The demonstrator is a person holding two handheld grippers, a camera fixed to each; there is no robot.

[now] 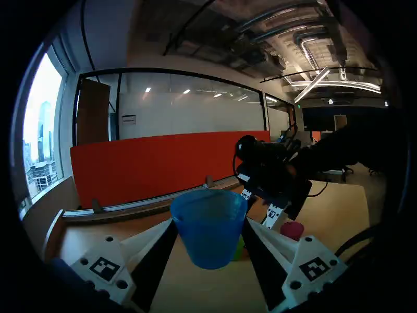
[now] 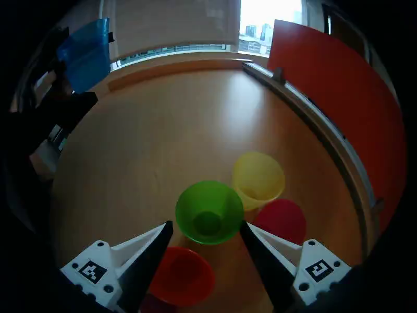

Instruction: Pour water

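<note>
The translucent blue cup (image 1: 210,229) is held upright above the wooden table (image 1: 333,208), pinched at its sides between the two fingers of the left gripper (image 1: 208,232). In the right gripper view, the same cup appears at upper left, tilted in the frame and well apart from the other cups. The right gripper (image 2: 204,227) has its jaws spread around the rim of the green cup (image 2: 208,211); whether both fingers press on it cannot be determined. The yellow cup (image 2: 259,178) lies just beyond the green cup. The dark red cup (image 2: 281,220) and the orange-red cup (image 2: 183,281) stand close by on the table. An orange partition (image 1: 156,161) runs along the table's far edge.
</note>
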